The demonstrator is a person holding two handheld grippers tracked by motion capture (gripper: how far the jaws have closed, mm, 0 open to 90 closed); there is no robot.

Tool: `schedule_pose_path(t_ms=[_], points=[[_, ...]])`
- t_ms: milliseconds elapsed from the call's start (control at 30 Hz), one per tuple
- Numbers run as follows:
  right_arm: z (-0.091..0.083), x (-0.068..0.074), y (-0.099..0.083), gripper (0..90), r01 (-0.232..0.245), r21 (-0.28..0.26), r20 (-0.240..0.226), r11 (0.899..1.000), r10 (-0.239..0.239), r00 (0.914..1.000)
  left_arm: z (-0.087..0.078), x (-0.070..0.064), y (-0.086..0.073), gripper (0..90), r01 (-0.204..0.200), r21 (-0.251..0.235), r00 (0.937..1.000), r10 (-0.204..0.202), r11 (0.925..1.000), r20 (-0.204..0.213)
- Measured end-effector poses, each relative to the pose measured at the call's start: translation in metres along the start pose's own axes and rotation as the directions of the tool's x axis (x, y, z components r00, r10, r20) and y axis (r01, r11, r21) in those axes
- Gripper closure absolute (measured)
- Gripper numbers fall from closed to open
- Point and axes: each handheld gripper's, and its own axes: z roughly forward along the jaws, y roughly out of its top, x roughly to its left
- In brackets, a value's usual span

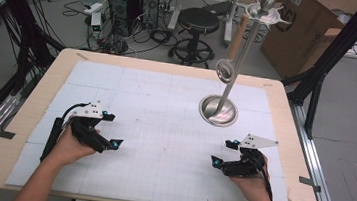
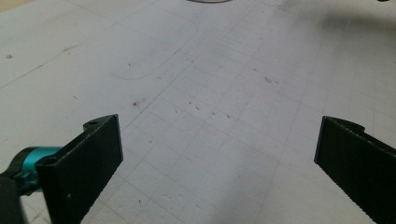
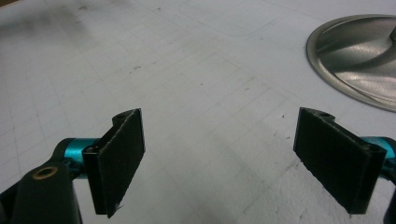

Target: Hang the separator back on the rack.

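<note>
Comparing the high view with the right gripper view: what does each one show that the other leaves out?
High view alone: the metal stand's upright pole with its ring and top dish, both hands, the left gripper, the table's wooden rim, and the stool. Right gripper view alone: the serrated faces of the right gripper's open jaws, close up. Shared: the stand's round base and the white gridded mat.

Upright silver metal stand [image 1: 229,75], round base on the table's far right

Metal stand [image 1: 229,80] beyond open mat [image 1: 163,129]
</note>
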Motion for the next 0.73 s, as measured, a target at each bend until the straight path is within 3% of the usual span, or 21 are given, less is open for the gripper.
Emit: schedule_pose_path(t_ms=[267, 733], points=[[0.0001, 0.0004, -0.0004, 15.3, 0.000, 0.002, 0.000, 1.000, 0.000, 1.0000, -0.0013, 0.0017, 0.0000, 1.6, 0.011, -0.017, 0.9999, -0.011, 0.9998, 0.007], [-0.0015, -0.0007, -0.0033, 15.4, -0.005, 0.007, 0.007, 1.000, 0.005, 1.0000, 0.0067, 0.0058, -0.0025, 1.6, 0.027, 0.016, 0.9995, -0.027, 0.9995, -0.018]])
